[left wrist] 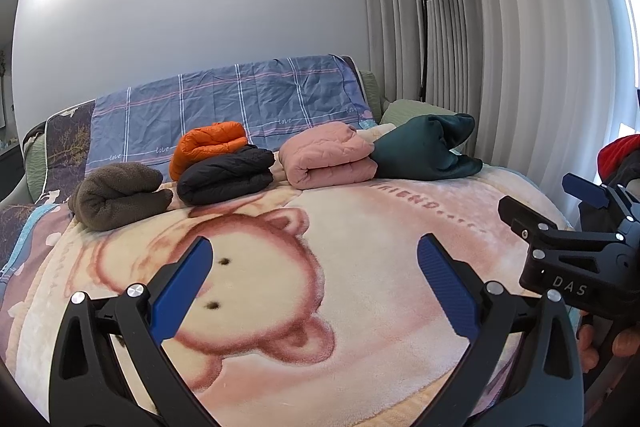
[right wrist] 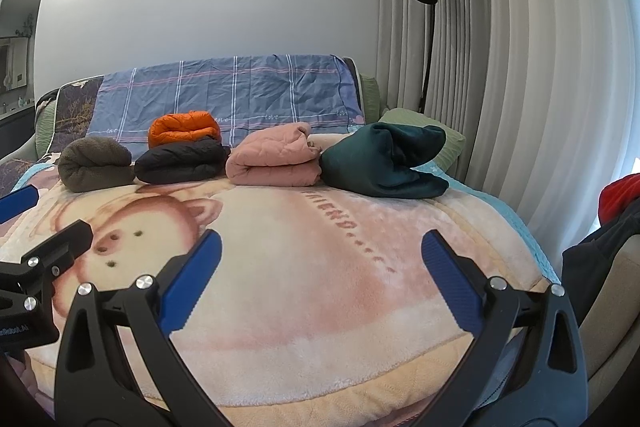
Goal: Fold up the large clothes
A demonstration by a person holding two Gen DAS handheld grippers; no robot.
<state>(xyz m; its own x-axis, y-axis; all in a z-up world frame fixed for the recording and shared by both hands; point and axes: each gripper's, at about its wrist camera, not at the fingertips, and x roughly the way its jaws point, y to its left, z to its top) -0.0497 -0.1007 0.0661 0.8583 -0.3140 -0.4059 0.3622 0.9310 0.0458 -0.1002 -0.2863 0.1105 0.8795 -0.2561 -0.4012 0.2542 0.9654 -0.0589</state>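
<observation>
Folded clothes lie in a row across the far part of the bed: a brown fleece bundle (left wrist: 118, 195) (right wrist: 95, 163), a black padded bundle (left wrist: 226, 175) (right wrist: 180, 161) with an orange one (left wrist: 210, 145) (right wrist: 184, 128) behind it, a pink quilted bundle (left wrist: 328, 155) (right wrist: 274, 155) and a dark green one (left wrist: 426, 147) (right wrist: 384, 159). My left gripper (left wrist: 314, 287) hovers open over the pig-print blanket (left wrist: 360, 267), holding nothing. My right gripper (right wrist: 320, 279) is also open and holds nothing; it shows at the right edge of the left wrist view (left wrist: 560, 203).
A blue plaid sheet (left wrist: 240, 103) covers the headboard. A green pillow (right wrist: 424, 131) lies behind the green bundle. A black floor lamp (left wrist: 422, 27) and grey curtains (left wrist: 500, 47) stand at the right. Red and dark clothes (right wrist: 616, 211) are piled on a chair at the right edge.
</observation>
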